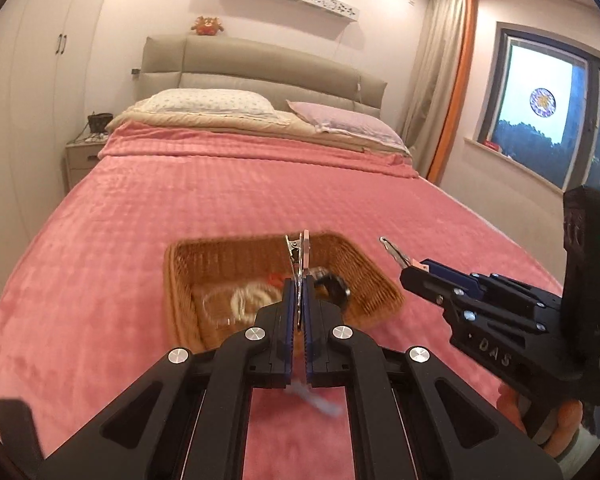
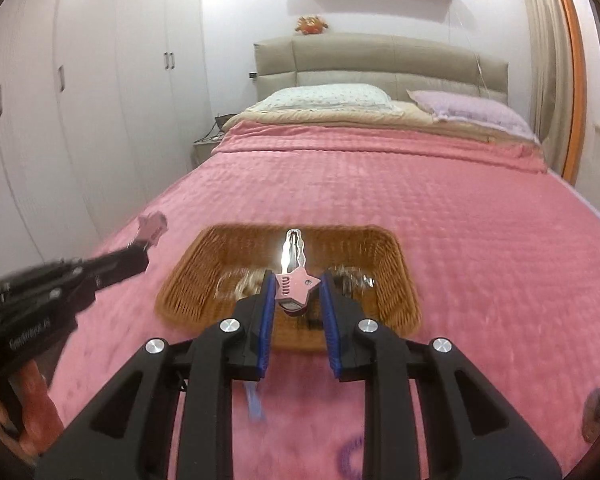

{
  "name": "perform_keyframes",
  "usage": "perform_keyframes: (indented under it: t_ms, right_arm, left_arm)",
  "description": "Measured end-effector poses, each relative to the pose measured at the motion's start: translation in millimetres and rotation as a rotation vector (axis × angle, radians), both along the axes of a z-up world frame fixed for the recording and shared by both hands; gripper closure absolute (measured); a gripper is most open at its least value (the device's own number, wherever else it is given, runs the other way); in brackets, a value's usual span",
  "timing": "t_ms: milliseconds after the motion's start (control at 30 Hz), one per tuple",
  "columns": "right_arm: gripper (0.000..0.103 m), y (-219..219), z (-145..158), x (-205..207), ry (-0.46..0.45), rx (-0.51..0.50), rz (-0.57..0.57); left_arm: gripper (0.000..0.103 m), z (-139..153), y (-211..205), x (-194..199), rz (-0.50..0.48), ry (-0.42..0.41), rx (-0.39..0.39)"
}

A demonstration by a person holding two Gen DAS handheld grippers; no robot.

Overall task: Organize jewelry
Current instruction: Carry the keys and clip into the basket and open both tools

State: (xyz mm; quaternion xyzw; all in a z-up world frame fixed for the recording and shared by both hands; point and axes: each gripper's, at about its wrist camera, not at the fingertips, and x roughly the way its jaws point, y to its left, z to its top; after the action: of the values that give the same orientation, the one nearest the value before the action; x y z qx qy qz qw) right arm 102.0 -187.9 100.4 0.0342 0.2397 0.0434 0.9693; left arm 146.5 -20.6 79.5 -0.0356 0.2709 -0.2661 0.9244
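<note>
Left gripper (image 1: 296,292): blue pads closed flat on a hair clip (image 1: 300,258) held edge-on, silver jaw and pink plate sticking up past the fingertips; from the right wrist view the same clip (image 2: 153,229) is a pink blur at the tip of the left gripper (image 2: 142,254), detail unreadable.

Right gripper (image 2: 296,294): jaws part way apart, pads pressing the sides of a star clip (image 2: 296,286); pink star face up, silver prong pointing away over the basket; lower end of the clip in shadow between the fingers. From the left wrist view the right gripper (image 1: 414,270) shows side-on; only the silver prong and a pink sliver of the star clip (image 1: 396,254) clear the fingers.

Basket (image 2: 400,280): wicker, shallow, on the pink blanket (image 2: 420,208) just beyond both grippers; both clips are held above it, not touching it. Contents smeared by motion blur: a pale coil (image 1: 252,300), a clear ring-like shape, a bit of red, a dark round item (image 1: 336,286); none identifiable with certainty; near wall hidden behind the fingers.

A blue strip (image 2: 256,400) on the blanket below the right gripper, blurred; a dark round object (image 2: 598,414) cut off at the right edge. A hand (image 1: 556,424) under the right gripper, mostly out of frame.
</note>
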Motion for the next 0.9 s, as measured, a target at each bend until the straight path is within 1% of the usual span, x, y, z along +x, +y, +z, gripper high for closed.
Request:
perform_keyframes:
  t_ms: [67,100,167,200,267,300,333,433,533,667,733,767,800,833,867,900]
  right_arm:
    - [0.083,-5.8,1.3,25.5,0.018,0.004,-0.008]
    - [0.083,-7.5,-1.0,40.6,0.034,-0.003,-0.015]
    - [0.083,-10.9,-7.0,63.4,0.065,-0.003,-0.014]
    - [0.083,-14.0,-14.5,81.7,0.102,0.012,-0.001]
    - [0.083,-17.7,-25.8,101.4,0.15,0.016,-0.011]
    - [0.083,-19.3,-34.9,111.5,0.176,0.008,-0.019]
    - [0.083,-20.5,-41.1,117.6,0.191,0.003,-0.017]
    - [0.083,-21.9,-56.9,137.3,0.231,-0.002,-0.021]
    - [0.083,-25.9,-66.9,147.6,0.26,0.014,-0.019]
    - [0.082,-29.7,-72.9,151.4,0.282,0.042,-0.019]
    - [0.079,-31.2,-72.3,149.0,0.281,0.047,-0.018]
    - [0.073,-32.1,-71.4,146.9,0.279,0.051,-0.018]
    - [0.066,-33.6,-69.5,142.1,0.273,0.057,-0.018]
    - [0.063,-35.1,-67.5,136.7,0.266,0.064,-0.018]
    - [0.06,-35.4,-65.9,132.7,0.259,0.07,-0.015]
    - [0.06,-36.6,-62.0,124.6,0.247,0.076,-0.01]
  left_arm:
    - [0.101,-5.9,-6.7,18.2,-0.018,0.01,0.006]
    - [0.101,-10.4,-9.9,27.2,-0.005,0.01,0.021]
    - [0.101,-23.7,-16.9,50.0,0.013,0.041,0.045]
    - [0.101,-30.1,-20.0,59.6,0.021,0.055,0.048]
    - [0.101,-50.0,-25.1,82.2,0.055,0.105,0.073]
    - [0.101,-55.6,-26.0,85.8,0.069,0.114,0.085]
    - [0.101,-64.1,-27.8,92.1,0.083,0.132,0.099]
    - [0.101,-83.9,-29.6,104.3,0.098,0.187,0.101]
    - [0.101,-91.9,-29.9,110.3,0.11,0.216,0.122]
    - [0.1,-94.8,-27.7,111.0,0.121,0.223,0.122]
    - [0.092,-93.8,-26.8,109.1,0.124,0.222,0.124]
    - [0.088,-92.6,-26.7,107.2,0.124,0.22,0.122]
    - [0.075,-90.2,-24.7,103.8,0.13,0.217,0.119]
    - [0.06,-87.8,-24.2,100.9,0.139,0.211,0.115]
    - [0.056,-84.0,-22.4,96.6,0.145,0.199,0.107]
    - [0.053,-79.3,-20.1,91.5,0.146,0.184,0.098]
